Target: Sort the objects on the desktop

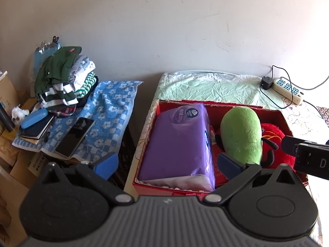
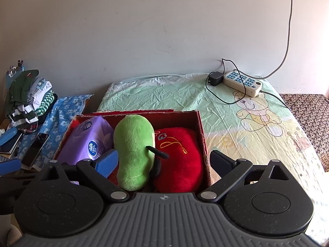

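A red box (image 1: 176,103) (image 2: 202,127) stands on the green sheet. It holds a purple tissue pack (image 1: 176,144) (image 2: 86,140), a green plush toy (image 1: 240,135) (image 2: 133,150) and a red plush toy (image 1: 273,146) (image 2: 181,158). My left gripper (image 1: 167,162) is open and empty, above the box's near left part. My right gripper (image 2: 164,160) is open and empty, above the near side of the box, with the green and red plush between its fingers in view. Part of the right gripper shows at the right edge of the left wrist view (image 1: 308,156).
A power strip (image 2: 242,82) (image 1: 287,87) with a black charger (image 2: 214,79) and cable lies at the back right. To the left, a blue flowered towel (image 1: 111,111) carries folded clothes (image 1: 63,78), a phone (image 1: 75,136), a blue case (image 1: 34,118) and notebooks (image 1: 37,130). Cardboard boxes (image 1: 16,164) stand far left.
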`<state>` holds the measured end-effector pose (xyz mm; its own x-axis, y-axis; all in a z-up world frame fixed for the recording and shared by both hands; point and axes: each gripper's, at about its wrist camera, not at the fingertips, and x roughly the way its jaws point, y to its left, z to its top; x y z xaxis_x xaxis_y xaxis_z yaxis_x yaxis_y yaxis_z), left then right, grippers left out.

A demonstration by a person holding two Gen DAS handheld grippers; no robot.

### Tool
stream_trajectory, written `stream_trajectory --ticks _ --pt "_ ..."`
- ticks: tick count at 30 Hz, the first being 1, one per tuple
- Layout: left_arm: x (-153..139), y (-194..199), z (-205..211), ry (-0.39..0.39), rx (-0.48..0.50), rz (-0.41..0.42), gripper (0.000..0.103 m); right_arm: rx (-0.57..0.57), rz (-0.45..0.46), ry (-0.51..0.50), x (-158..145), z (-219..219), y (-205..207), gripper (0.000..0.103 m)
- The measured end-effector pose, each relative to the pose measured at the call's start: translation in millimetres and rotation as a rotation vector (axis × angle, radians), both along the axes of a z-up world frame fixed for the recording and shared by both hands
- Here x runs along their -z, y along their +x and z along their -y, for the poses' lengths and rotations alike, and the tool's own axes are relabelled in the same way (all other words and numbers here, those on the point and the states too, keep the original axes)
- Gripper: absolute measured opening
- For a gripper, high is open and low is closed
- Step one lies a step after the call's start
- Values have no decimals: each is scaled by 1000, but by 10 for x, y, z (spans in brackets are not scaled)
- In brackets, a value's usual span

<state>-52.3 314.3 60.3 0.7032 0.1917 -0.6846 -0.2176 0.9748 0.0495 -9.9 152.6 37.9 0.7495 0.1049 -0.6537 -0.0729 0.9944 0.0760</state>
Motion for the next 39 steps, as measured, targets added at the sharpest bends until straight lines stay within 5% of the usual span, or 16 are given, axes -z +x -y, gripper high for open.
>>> stream_trajectory --ticks 39 --pt "58 20 -54 18 -6 -6 102 34 -7 10 49 20 -16 98"
